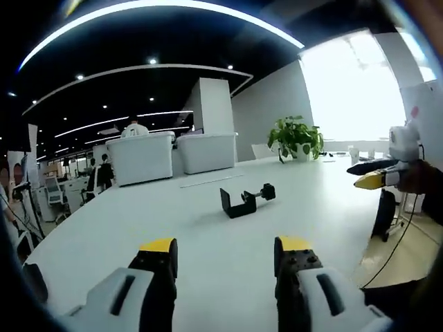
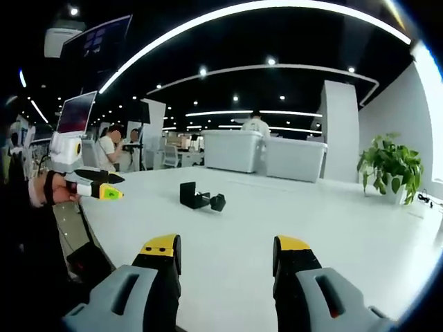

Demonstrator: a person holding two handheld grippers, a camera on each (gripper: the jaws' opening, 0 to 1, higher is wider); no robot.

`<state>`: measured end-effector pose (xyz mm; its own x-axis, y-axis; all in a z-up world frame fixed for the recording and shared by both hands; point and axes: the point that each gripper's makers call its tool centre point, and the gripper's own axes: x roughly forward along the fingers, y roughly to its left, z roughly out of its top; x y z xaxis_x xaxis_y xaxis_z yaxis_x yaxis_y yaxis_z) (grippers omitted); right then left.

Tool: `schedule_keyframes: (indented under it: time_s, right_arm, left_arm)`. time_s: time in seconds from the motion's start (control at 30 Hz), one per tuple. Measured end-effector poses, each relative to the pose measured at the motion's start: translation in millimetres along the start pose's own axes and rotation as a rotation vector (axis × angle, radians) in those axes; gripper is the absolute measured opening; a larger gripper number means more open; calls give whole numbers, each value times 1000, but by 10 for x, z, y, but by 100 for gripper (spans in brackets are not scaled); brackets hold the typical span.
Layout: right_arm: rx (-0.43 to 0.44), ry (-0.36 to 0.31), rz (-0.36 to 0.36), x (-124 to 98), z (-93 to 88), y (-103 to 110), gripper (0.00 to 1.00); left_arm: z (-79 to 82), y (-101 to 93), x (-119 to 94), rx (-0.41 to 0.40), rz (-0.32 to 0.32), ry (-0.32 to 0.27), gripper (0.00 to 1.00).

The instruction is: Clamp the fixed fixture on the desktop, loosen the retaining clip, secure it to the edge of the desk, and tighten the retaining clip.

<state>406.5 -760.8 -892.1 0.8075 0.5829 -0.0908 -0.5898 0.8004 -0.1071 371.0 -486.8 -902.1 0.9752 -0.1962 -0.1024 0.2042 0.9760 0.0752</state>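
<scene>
Left claw: your jaws gape, holding nothing | right claw: likewise | clamp fixture: lies ahead on bench, apart from both, likely awaiting your first grip.

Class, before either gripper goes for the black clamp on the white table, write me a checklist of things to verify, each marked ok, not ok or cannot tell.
1. Clamp lies free on the white table, nothing touching it: ok.
2. Left gripper open and holding nothing: ok.
3. Right gripper open and holding nothing: ok.
4. Table bare between both grippers and the clamp: ok.
5. Screw backed off enough to fit the table edge: cannot tell.
6. Potted plant stands well away from the clamp: ok.
</scene>
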Motion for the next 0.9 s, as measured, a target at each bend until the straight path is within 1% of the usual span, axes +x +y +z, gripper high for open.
schedule_keyframes:
  time_s: [0.07, 0.17, 0.27, 0.43, 0.53, 0.63, 0.73, 0.83, 0.9]
  right_arm:
    - [-1, -3, 0, 35, 9, 0, 53]
    - [-2, -9, 5, 108, 22, 8, 52]
    - [-2, -10, 10, 180, 44, 24, 52]
    - [-7, -20, 24, 207, 96, 80, 52]
    - [-17, -22, 25, 197, 103, 83, 52]
    - [-13, -30, 20, 194, 100, 54, 51]
    - [-5, -43, 23, 200, 119, 56, 49]
    - [0, -54, 29, 218, 138, 75, 50]
    - [-12, -34, 33, 246, 105, 100, 50]
  left_arm:
    - [6, 16, 107, -6, 3, -1, 57]
    - [66, -19, 225, -16, -12, -24, 57]
    - [105, -35, 387, -30, -11, -32, 57]
    - [47, -28, 590, -50, -7, -19, 58]
    - [18, -27, 646, -50, -1, -15, 60]
    - [25, -14, 675, -74, 7, -22, 63]
    - [51, 18, 718, -84, 16, -38, 61]
    - [43, 46, 766, -88, 24, -32, 60]
    - [59, 54, 825, -95, 19, -32, 60]
